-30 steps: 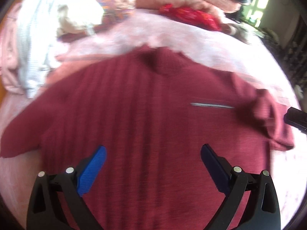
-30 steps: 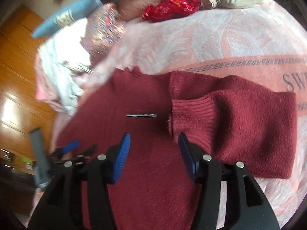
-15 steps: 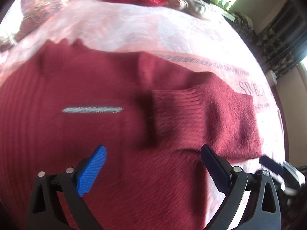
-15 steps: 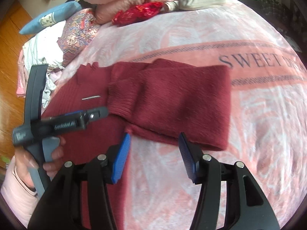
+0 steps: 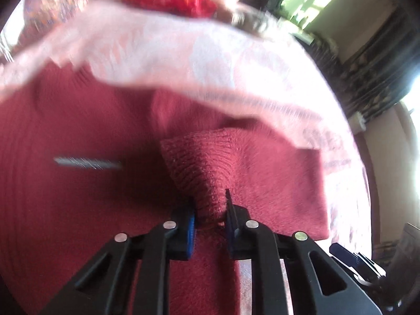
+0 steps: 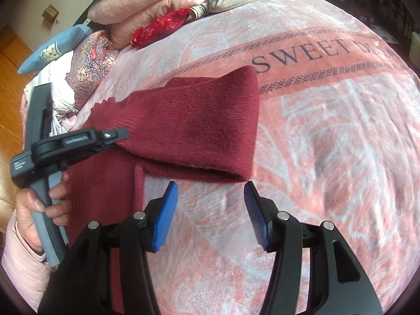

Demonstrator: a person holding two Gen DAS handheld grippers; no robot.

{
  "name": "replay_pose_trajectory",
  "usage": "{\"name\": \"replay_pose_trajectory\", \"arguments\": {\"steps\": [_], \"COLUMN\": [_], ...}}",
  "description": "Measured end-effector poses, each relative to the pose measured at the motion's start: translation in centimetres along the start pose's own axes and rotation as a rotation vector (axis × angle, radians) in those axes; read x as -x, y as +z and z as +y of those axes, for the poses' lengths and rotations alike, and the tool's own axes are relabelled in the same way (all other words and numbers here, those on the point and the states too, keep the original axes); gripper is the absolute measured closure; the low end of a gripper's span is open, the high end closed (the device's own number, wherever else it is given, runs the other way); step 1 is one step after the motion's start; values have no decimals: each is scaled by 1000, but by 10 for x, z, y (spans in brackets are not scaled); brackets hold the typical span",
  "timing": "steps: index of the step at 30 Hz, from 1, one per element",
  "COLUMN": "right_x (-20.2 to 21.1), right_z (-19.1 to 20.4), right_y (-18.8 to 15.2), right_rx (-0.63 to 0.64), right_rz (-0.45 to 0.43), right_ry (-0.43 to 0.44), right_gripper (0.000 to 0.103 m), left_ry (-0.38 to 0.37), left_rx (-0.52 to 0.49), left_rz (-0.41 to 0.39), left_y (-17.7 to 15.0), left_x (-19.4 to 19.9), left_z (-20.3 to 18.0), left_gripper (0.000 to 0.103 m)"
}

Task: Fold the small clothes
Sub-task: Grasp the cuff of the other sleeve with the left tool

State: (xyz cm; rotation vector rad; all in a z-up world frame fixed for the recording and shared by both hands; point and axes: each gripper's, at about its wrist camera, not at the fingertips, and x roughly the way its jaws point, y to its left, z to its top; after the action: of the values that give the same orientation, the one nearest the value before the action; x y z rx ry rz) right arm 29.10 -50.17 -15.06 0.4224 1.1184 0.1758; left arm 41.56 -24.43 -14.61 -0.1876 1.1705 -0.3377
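A dark red knit sweater (image 6: 110,183) lies flat on a pink blanket, with its sleeve (image 6: 210,131) folded across the body. My left gripper (image 5: 210,210) is shut on the sleeve's ribbed cuff (image 5: 202,168) and lifts it slightly; it also shows in the right wrist view (image 6: 123,134). My right gripper (image 6: 211,210) is open and empty, hovering over the blanket just in front of the folded sleeve's lower edge. A small silver mark (image 5: 86,162) sits on the sweater's chest.
The pink blanket (image 6: 328,131) with "SWEET DREAM" lettering covers the bed. A red wrapped bundle (image 6: 160,27), stacked pink blankets (image 6: 157,2), a floral cushion (image 6: 92,60), a blue pillow (image 6: 55,50) and white clothes (image 6: 60,92) lie at the back left.
My left gripper moved onto the sleeve cuff and shut on it, lifting it. My right gripper drew back to the right, off the sweater, and stays open.
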Motion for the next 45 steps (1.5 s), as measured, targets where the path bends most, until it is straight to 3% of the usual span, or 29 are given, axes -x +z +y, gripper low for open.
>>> {"name": "replay_pose_trajectory", "arguments": {"steps": [3, 7, 16, 22, 30, 34, 38, 42, 45], "right_x": [2, 2, -21, -56, -92, -113, -114, -109, -97], "right_z": [5, 18, 68, 103, 118, 116, 120, 120, 128], "right_y": [1, 4, 17, 31, 31, 27, 24, 25, 21], "right_rx": [-1, 6, 21, 42, 34, 43, 86, 80, 89], "right_rz": [-6, -9, 24, 83, 144, 190, 180, 179, 150], "right_ry": [7, 23, 74, 63, 69, -20, -60, -56, -64], "right_gripper": [50, 50, 50, 50, 50, 64, 68, 67, 60], "left_ry": [27, 55, 214, 259, 284, 298, 294, 311, 279], "left_rx": [-16, 6, 78, 158, 218, 220, 281, 330, 365], "left_rz": [-96, -139, -207, -189, -170, -101, -80, -119, -139], "left_y": [5, 13, 11, -1, -7, -14, -25, -30, -33], "left_x": [39, 73, 128, 125, 118, 97, 94, 118, 137], "left_z": [20, 60, 177, 229, 274, 284, 304, 324, 332], "left_gripper": [87, 87, 87, 86, 85, 79, 64, 64, 63]}}
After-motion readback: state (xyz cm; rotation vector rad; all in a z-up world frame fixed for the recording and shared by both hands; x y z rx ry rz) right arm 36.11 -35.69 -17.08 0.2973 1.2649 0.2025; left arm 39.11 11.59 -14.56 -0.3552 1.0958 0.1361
